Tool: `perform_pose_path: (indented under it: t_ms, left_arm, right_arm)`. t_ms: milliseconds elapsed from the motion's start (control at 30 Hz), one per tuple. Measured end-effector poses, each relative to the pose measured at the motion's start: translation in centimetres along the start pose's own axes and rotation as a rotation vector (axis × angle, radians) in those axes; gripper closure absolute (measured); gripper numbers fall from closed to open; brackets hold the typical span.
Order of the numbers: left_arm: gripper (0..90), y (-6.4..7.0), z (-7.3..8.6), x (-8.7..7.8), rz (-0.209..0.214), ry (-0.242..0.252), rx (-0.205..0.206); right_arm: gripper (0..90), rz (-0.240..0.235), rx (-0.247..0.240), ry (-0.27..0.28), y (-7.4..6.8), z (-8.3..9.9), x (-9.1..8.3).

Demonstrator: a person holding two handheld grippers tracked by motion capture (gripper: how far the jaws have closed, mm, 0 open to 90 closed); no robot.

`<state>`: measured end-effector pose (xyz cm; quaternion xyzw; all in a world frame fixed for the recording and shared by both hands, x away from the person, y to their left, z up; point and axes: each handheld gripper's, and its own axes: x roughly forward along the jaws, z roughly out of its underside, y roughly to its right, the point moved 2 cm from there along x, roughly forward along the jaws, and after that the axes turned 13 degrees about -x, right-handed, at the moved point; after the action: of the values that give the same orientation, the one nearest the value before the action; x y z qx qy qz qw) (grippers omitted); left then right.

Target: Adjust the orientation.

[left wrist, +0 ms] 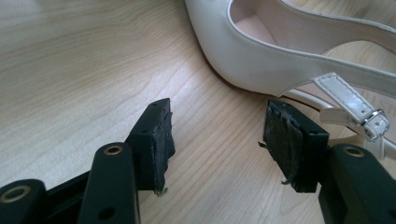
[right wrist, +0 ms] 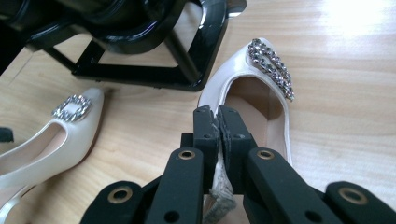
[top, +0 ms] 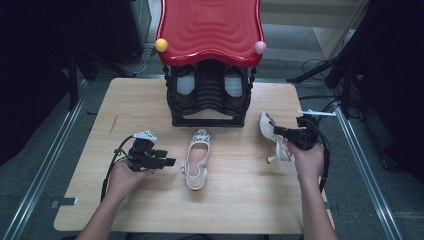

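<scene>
Two white heeled shoes with rhinestone buckles lie on the wooden table (top: 150,105). One shoe (top: 196,159) (left wrist: 280,51) (right wrist: 51,135) rests flat at the table's middle, toe toward the rack. My left gripper (top: 169,161) (left wrist: 217,140) stands open just left of it, jaws apart over bare wood, nothing between them. The other shoe (top: 270,134) (right wrist: 254,88) lies on its side at the right. My right gripper (top: 276,131) (right wrist: 218,126) is shut on this shoe's side edge, the white rim pinched between its jaws.
A black shoe rack (top: 209,95) (right wrist: 154,51) with a red wavy top (top: 210,27) stands at the table's far middle, dark shoes inside it. A yellow ball (top: 161,45) and a pink ball (top: 260,47) sit on its front corners.
</scene>
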<state>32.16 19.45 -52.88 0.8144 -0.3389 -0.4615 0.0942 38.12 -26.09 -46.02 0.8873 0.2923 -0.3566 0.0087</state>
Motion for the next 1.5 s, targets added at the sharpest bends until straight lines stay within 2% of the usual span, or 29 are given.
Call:
perform_pose_path:
  t_ms: [200,267,367,467,567,667,767,933,1033,1100,1167,1267,1400,1500]
  left_arm:
    - [44.1,0.1,-0.4,0.1,0.009,0.003,0.008]
    - [46.2,0.2,-0.6,0.1,0.007,0.015,0.014]
    - [48.4,0.4,-0.8,0.0,-0.023,0.047,0.021]
    - [48.0,0.4,-1.1,-0.2,-0.006,0.059,0.005]
    - [40.5,0.2,-1.4,-0.2,0.010,0.036,-0.017]
    - [40.8,0.2,-1.4,-0.4,0.011,0.050,0.009]
    - [33.1,0.4,-1.4,-0.4,0.032,0.070,0.033]
    - [24.5,0.7,-1.2,-0.2,0.069,0.049,0.045]
    - [25.5,0.7,-1.2,-0.2,0.060,0.038,0.037]
    - [30.3,0.8,-1.2,-0.2,0.048,0.027,0.034]
    - [49.8,1.0,-1.1,-0.5,0.062,0.037,0.048]
    - [65.9,1.2,-1.0,-0.7,0.072,0.035,0.063]
    - [72.3,1.1,-0.9,-0.4,0.063,0.012,0.067]
    - [73.8,1.0,-0.8,-0.2,0.064,-0.003,0.066]
  right_arm:
    - [88.2,-0.014,-0.010,-0.007,-1.3,0.8,-0.4]
    - [88.2,-0.020,-0.013,-0.009,-1.9,1.1,-0.4]
    - [88.2,-0.028,-0.026,-0.019,-2.7,1.3,-0.5]
    - [88.2,-0.041,-0.040,-0.023,-3.6,1.5,-0.5]
    - [88.2,-0.049,-0.065,-0.030,-4.6,1.6,-0.5]
    - [88.1,-0.062,-0.081,-0.036,-5.5,1.6,-0.4]
    - [88.1,-0.080,-0.102,-0.044,-6.5,1.6,-0.1]
    - [88.1,-0.098,-0.123,-0.059,-7.7,1.6,0.6]
    - [88.2,-0.110,-0.134,-0.065,-8.2,1.6,1.0]
    - [88.1,-0.117,-0.137,-0.067,-8.5,1.5,1.3]
    - [88.1,-0.120,-0.141,-0.071,-8.9,1.5,1.6]
    - [88.1,-0.130,-0.153,-0.083,-9.4,1.7,2.2]
    - [88.1,-0.156,-0.151,-0.085,-10.0,1.8,2.7]
    - [88.1,-0.183,-0.146,-0.091,-10.5,2.0,3.2]
